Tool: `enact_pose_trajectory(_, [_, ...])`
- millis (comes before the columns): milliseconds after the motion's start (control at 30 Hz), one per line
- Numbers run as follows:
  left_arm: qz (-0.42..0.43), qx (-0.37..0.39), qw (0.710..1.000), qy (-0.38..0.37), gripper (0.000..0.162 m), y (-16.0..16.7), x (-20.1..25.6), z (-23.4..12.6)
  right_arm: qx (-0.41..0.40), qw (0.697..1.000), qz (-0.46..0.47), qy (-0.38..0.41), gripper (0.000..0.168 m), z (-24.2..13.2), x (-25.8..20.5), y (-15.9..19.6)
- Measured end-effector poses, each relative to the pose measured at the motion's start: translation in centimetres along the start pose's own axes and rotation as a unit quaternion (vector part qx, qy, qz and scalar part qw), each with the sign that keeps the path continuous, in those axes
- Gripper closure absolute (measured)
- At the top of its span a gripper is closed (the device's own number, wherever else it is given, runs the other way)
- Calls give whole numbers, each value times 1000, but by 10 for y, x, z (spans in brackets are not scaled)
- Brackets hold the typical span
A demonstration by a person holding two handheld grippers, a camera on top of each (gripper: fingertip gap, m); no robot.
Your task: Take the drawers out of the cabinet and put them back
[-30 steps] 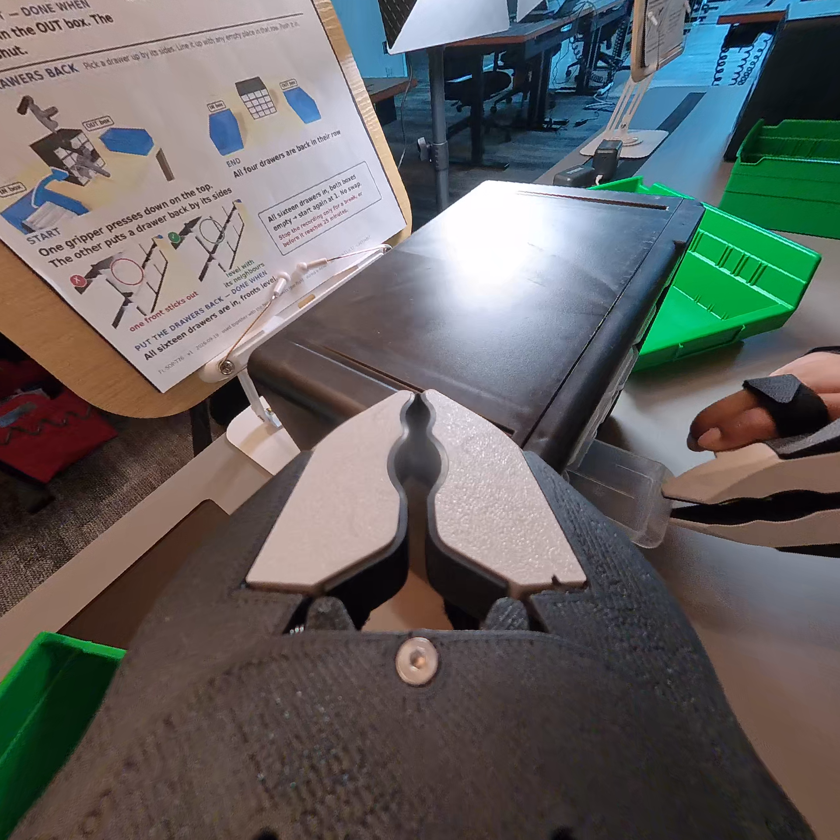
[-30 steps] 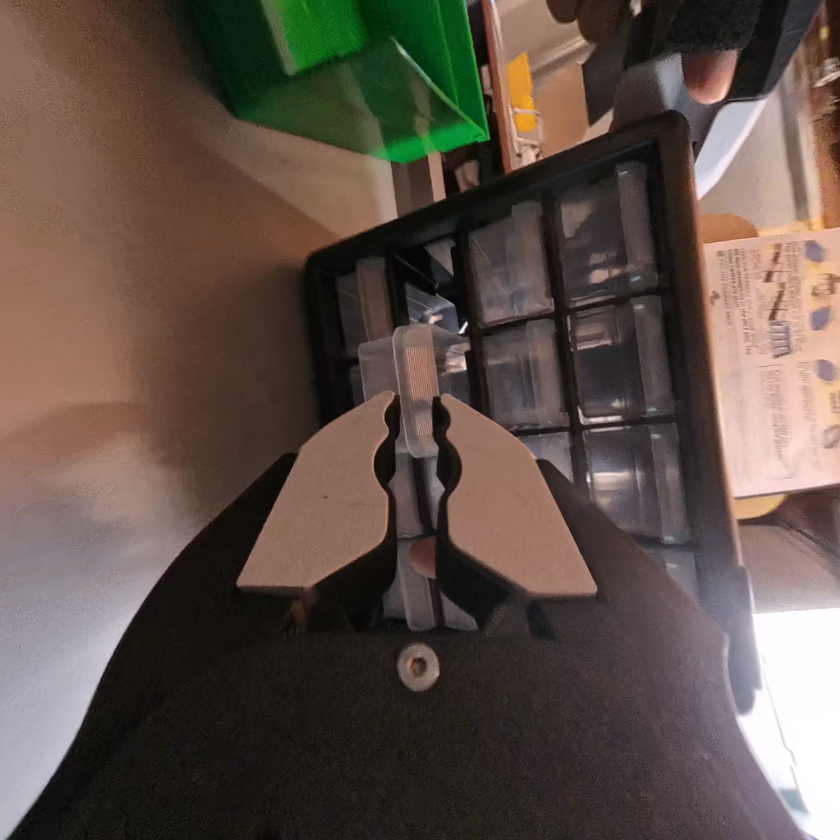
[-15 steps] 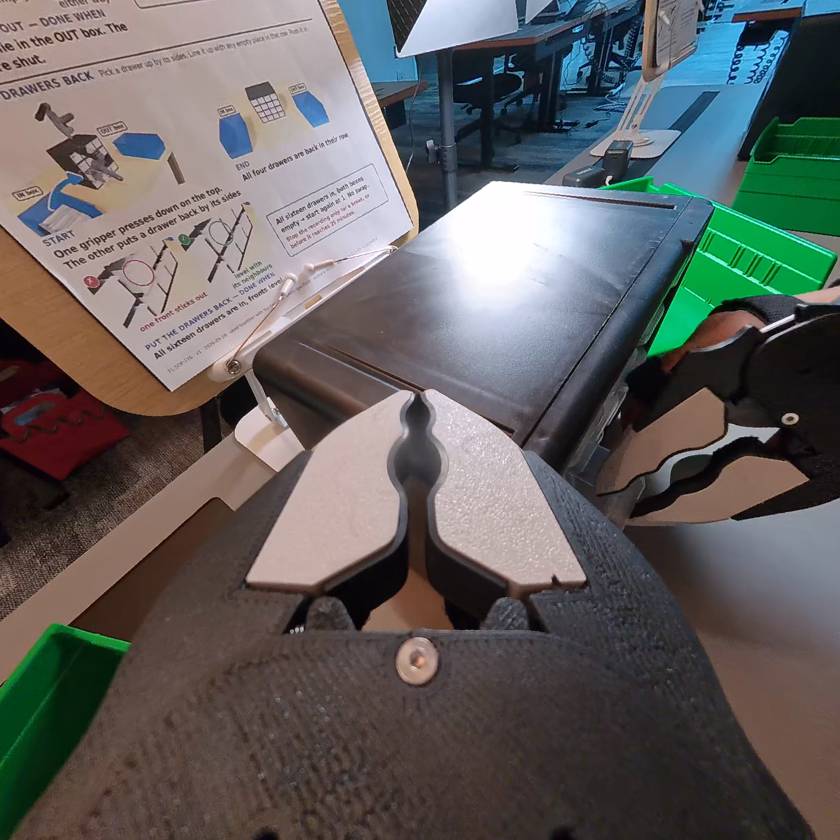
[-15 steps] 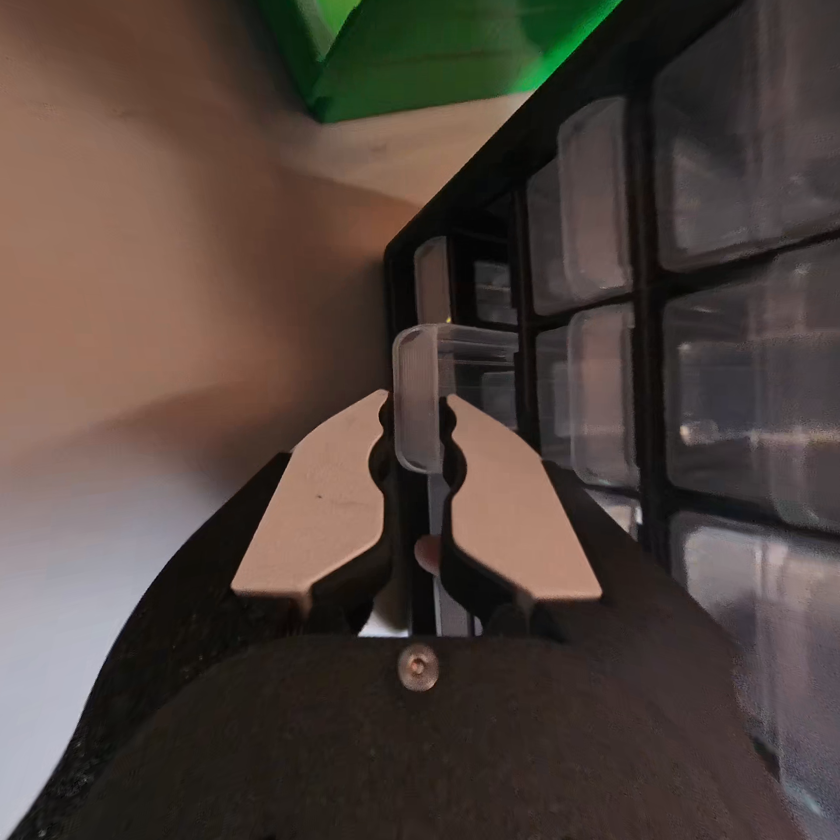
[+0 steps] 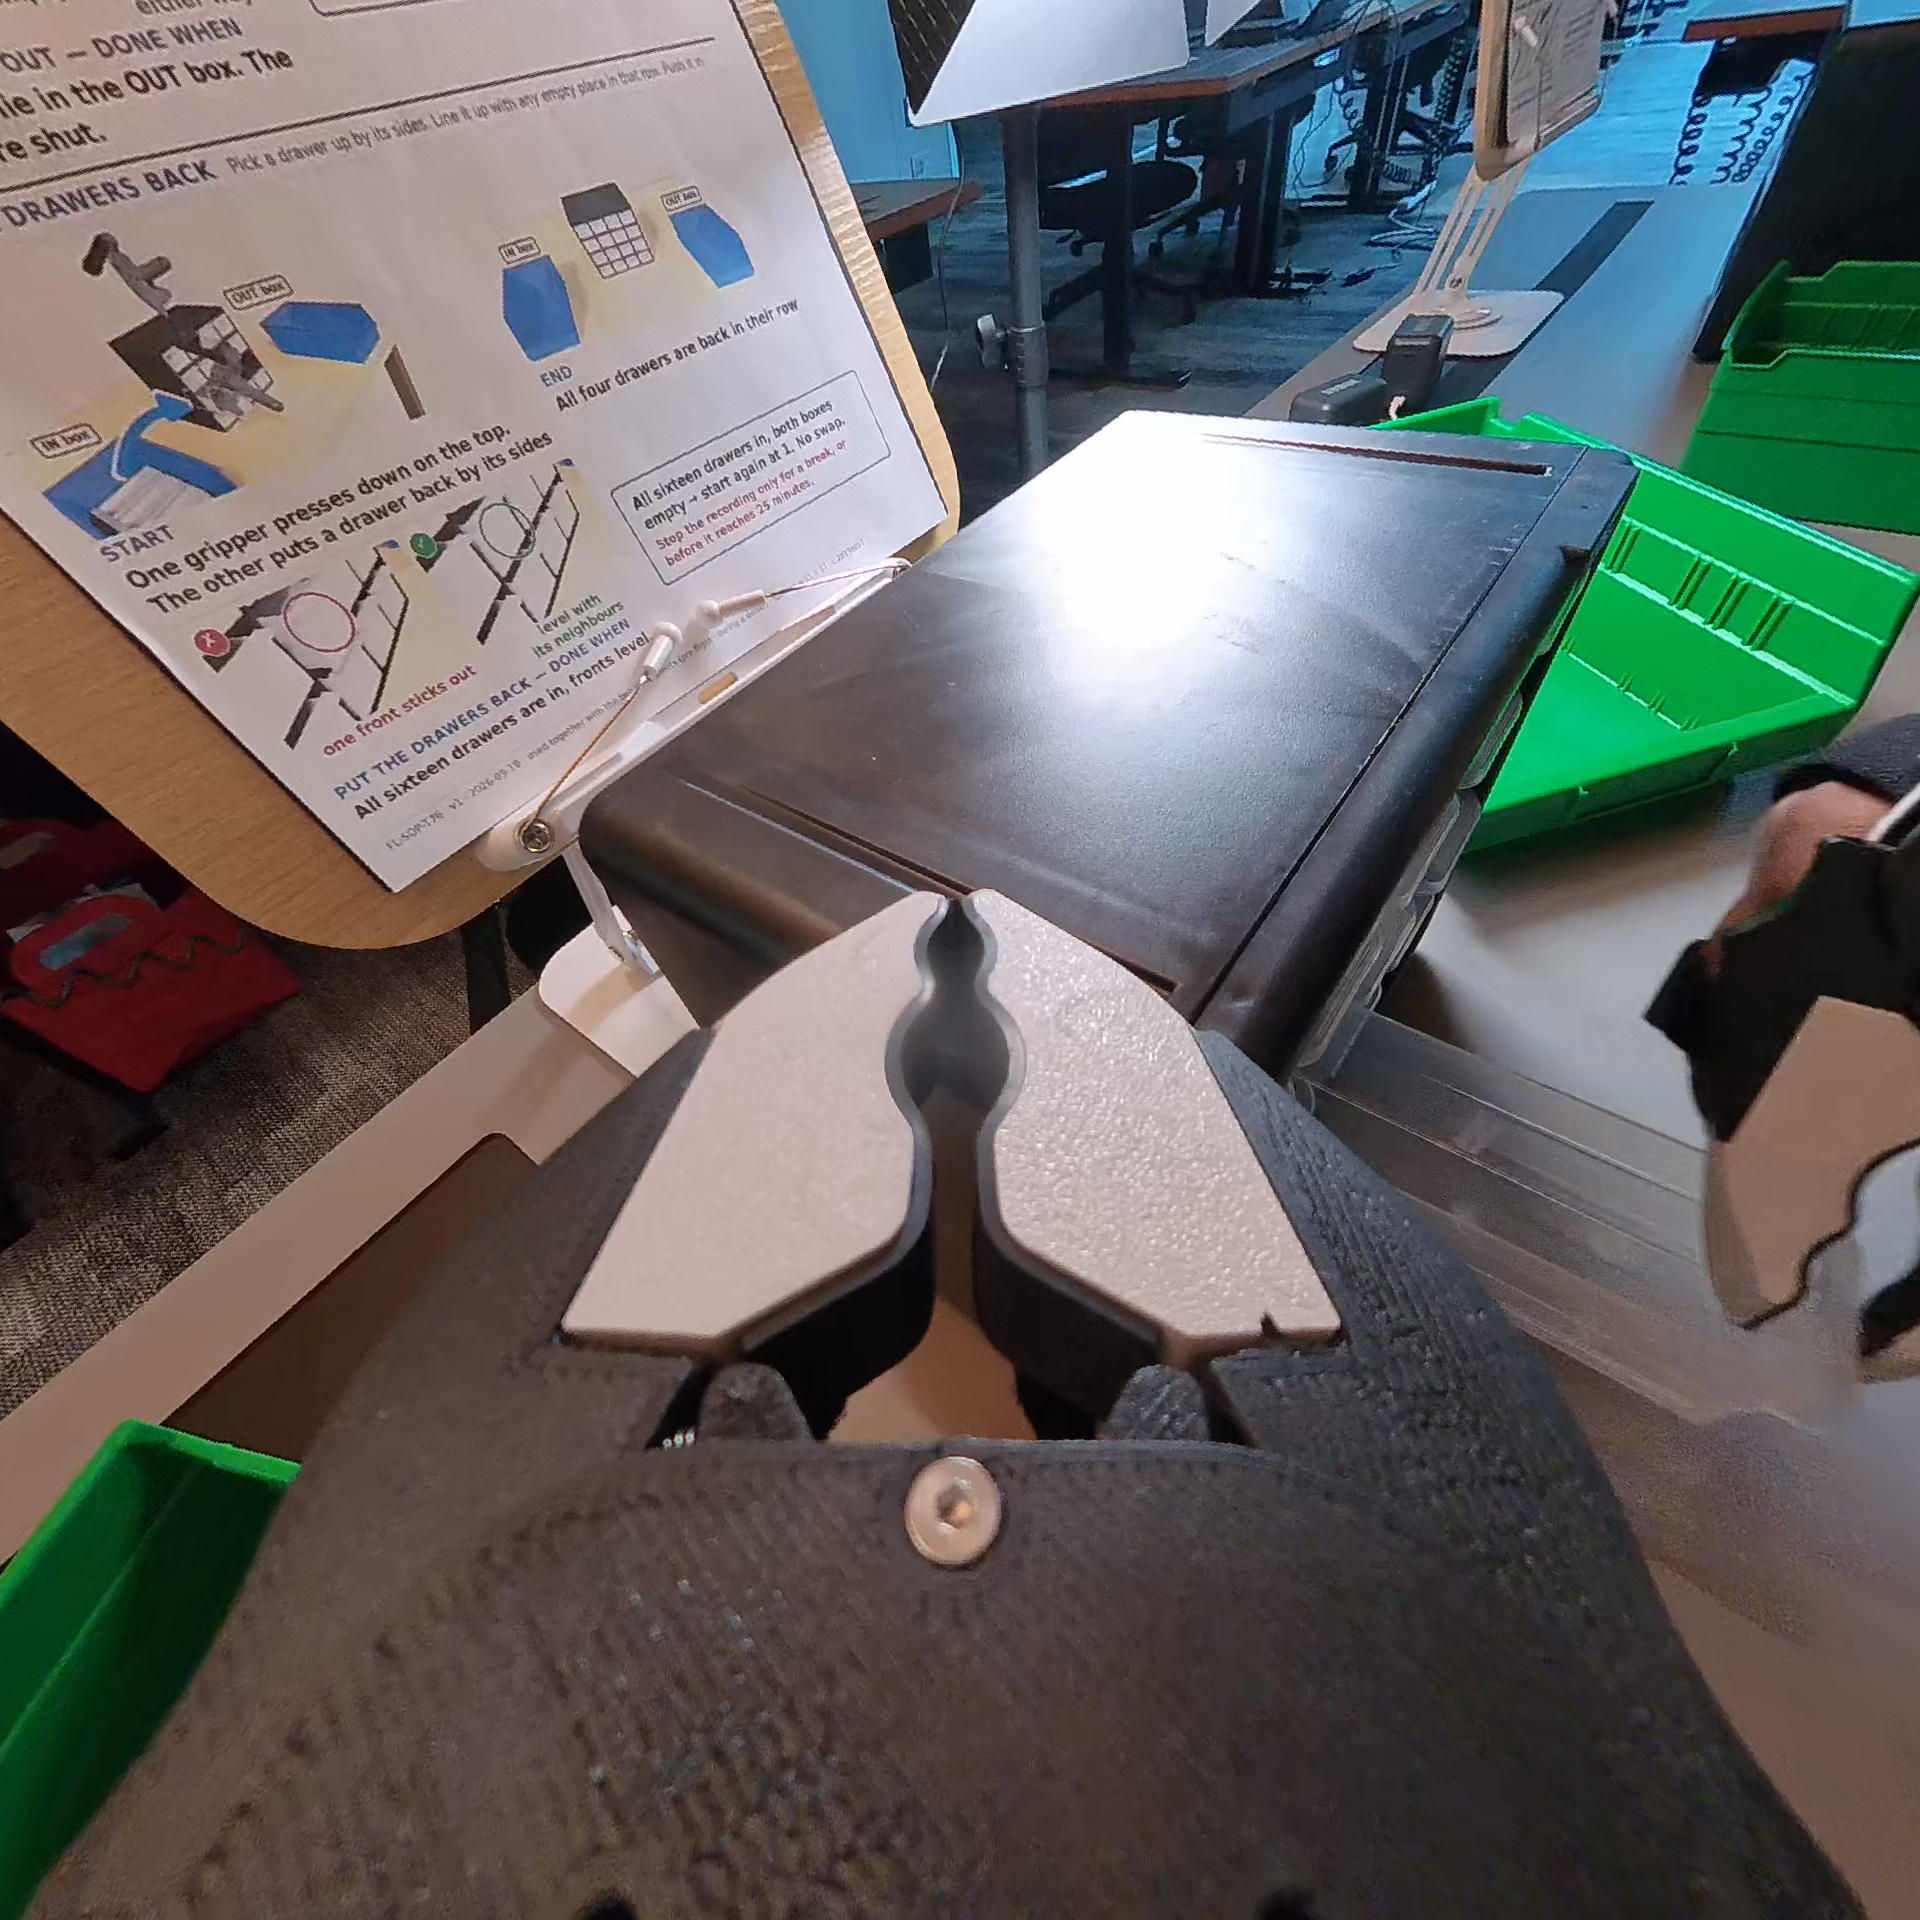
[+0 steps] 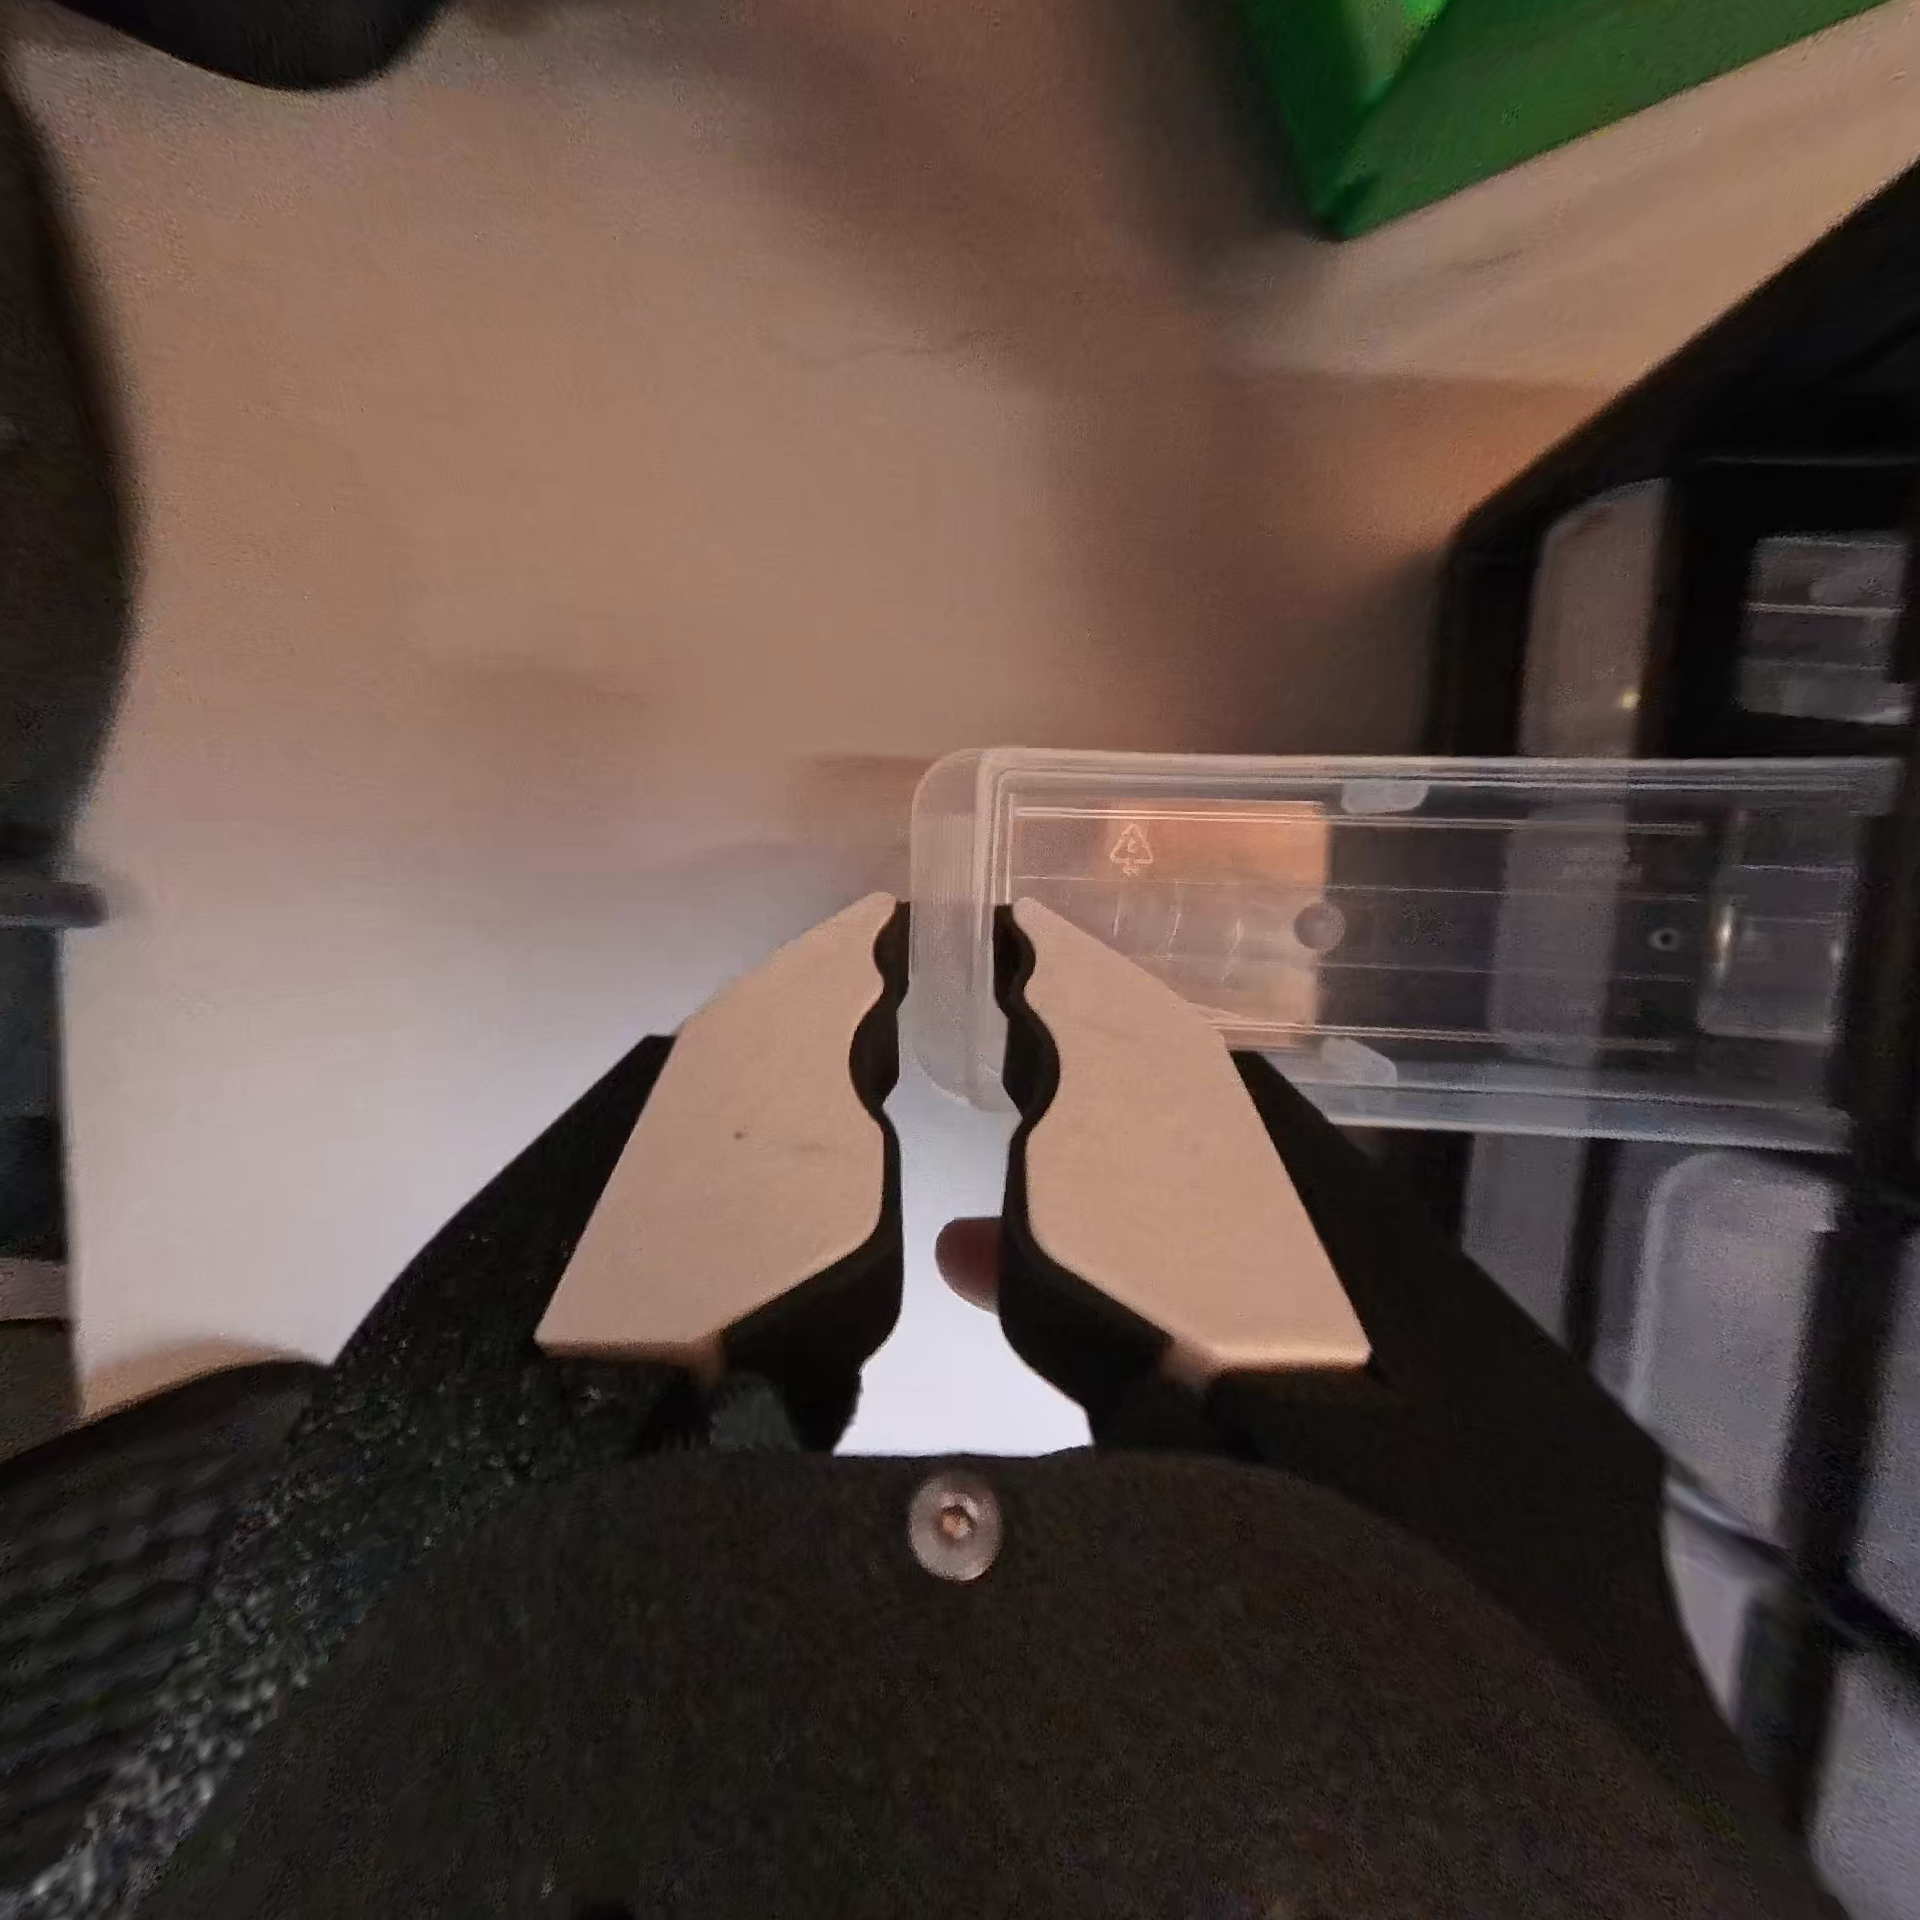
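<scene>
The black cabinet (image 5: 1143, 707) stands on the table, seen from above its top in the left wrist view. My left gripper (image 5: 954, 914) is shut and empty, its tips at the near top edge of the cabinet. My right gripper (image 6: 951, 914) is shut on the front handle of a clear plastic drawer (image 6: 1455, 935). The drawer sticks far out of the cabinet's front (image 6: 1704, 499), its back end still in its slot. The left wrist view shows the same drawer (image 5: 1507, 1164) drawn out to the right, with the right gripper (image 5: 1787, 1226) blurred at its end.
Other clear drawers (image 6: 1745, 1330) sit in the cabinet. A green bin (image 5: 1683, 665) lies beyond the cabinet, more green bins (image 5: 1829, 384) are stacked farther back, and another (image 5: 83, 1621) is at the near left. An instruction board (image 5: 364, 416) stands left of the cabinet.
My right gripper has pulled back from the cabinet front with the drawer's handle in it, and the drawer now sticks far out. My left gripper has hardly moved.
</scene>
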State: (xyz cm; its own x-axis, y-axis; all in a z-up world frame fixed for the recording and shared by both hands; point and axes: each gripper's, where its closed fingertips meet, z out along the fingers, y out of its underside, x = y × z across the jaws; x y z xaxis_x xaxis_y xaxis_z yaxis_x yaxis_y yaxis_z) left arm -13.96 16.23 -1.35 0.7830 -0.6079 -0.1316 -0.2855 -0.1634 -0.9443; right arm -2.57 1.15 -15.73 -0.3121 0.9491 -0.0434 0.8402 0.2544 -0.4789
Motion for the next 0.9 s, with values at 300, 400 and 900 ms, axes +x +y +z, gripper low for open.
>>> enact_pose_trajectory(300, [-2,0,1000,-2,162,0,0,0,119,979,96,-132,155,-34,-68,-8])
enact_pose_trajectory(400, [-3,0,1000,-3,162,0,0,0,178,960,154,-149,155,-61,-82,-16])
enact_pose_trajectory(900, [-1,-3,1000,-11,162,0,0,-1,305,728,570,228,155,-193,60,131])
